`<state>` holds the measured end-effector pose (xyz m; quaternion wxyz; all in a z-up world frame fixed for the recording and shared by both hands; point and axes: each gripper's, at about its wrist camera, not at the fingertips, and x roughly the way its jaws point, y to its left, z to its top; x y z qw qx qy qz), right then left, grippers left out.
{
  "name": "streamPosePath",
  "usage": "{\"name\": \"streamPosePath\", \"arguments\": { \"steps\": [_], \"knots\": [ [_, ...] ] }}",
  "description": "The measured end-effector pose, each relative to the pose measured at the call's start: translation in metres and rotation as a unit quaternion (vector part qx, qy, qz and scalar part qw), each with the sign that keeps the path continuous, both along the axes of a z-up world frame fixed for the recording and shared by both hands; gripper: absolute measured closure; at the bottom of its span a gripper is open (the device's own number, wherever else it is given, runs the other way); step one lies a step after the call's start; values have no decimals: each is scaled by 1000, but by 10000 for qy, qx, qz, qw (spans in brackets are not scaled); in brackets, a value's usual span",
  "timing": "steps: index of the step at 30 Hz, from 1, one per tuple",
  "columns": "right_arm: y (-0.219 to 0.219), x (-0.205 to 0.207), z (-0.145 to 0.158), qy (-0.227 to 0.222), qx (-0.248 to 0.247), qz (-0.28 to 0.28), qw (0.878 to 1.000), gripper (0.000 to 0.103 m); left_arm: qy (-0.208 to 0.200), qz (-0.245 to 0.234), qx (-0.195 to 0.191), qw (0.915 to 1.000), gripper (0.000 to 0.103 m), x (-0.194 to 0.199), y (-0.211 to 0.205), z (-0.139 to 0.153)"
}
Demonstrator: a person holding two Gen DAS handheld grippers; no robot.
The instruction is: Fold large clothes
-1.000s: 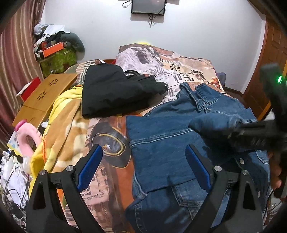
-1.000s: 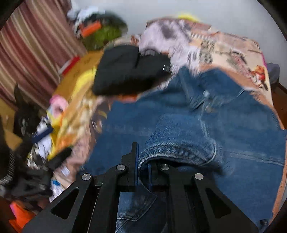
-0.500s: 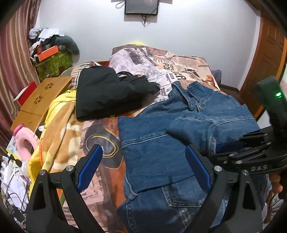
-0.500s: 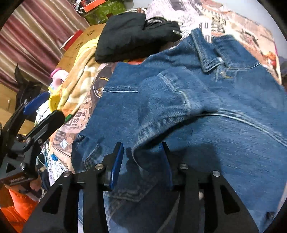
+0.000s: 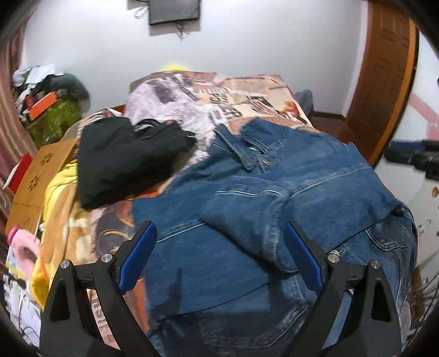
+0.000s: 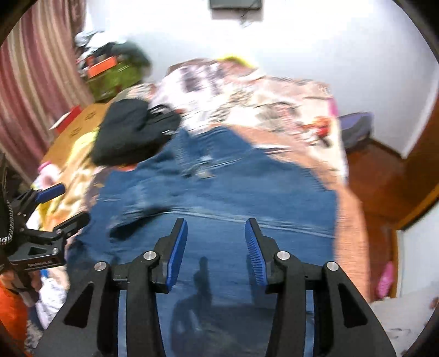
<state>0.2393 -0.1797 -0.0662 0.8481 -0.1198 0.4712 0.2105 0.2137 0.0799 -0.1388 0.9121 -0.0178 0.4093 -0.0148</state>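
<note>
A denim jacket (image 5: pixel 274 214) is spread over the bed (image 5: pixel 247 90), its collar towards the wall; one sleeve (image 5: pixel 247 219) is laid folded across the jacket's front, the cuff end lying towards the jacket's near hem; the jacket's far right edge is draped over the side of the bed.

The left gripper (image 5: pixel 219 255) is held above the near part of the jacket; its fingers (image 5: pixel 137 255) are spread wide and released, with nothing gripped and only denim seen beneath them. The right gripper (image 6: pixel 216 247) is held above the jacket's body as well; its fingers (image 6: pixel 177 250) are parted and are opening further, nothing is pinched between them, and their shadow is cast on the denim below; this view is blurred. In the left wrist view the right gripper is seen only as a dark shape off the jacket's right side, against the wall.

A black garment (image 5: pixel 120 162) is piled just beyond the jacket's left shoulder, its edge touching or nearly touching the denim; which cannot be told. A yellow blanket (image 5: pixel 57 197) is bunched to the left of the jacket, and a wooden tray (image 5: pixel 35 175) is seen farther left of the blanket. A screen (image 5: pixel 174 11) is mounted on the wall beyond the jacket's collar.
</note>
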Motion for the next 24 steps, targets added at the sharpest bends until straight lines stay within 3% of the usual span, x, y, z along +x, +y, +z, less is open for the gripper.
{"name": "streamPosePath", "arguments": {
  "steps": [8, 13, 15, 16, 17, 19, 21, 24],
  "knots": [
    [-58, 4, 3, -496, -587, -738, 9943, 60, 536, -297, 360, 9975, 11, 33, -26, -37],
    [-87, 8, -19, -105, -503, -1105, 9925, 60, 706, -375, 601, 9950, 33, 43, -31, -59],
    [-93, 9, -32, 110, -455, -1249, 9911, 60, 670, -324, 519, 9959, 54, 49, -26, -58],
    [-98, 7, -35, 168, -441, -1289, 9905, 60, 675, -307, 408, 9964, 58, 51, -23, -56],
    [-100, 8, -41, 252, -426, -1348, 9896, 60, 614, -203, 314, 9974, 70, 53, -18, -50],
    [-105, 10, -46, 349, -396, -1449, 9880, 60, 479, -114, 184, 9986, 78, 56, -10, -39],
    [-109, 9, -47, 372, -355, -1508, 9872, 60, 279, -67, -211, 9994, 94, 56, 3, -22],
    [-115, 8, -44, 339, -272, -1576, 9865, 60, -81, 27, -383, 9992, 94, 50, 12, 3]
  ]
}}
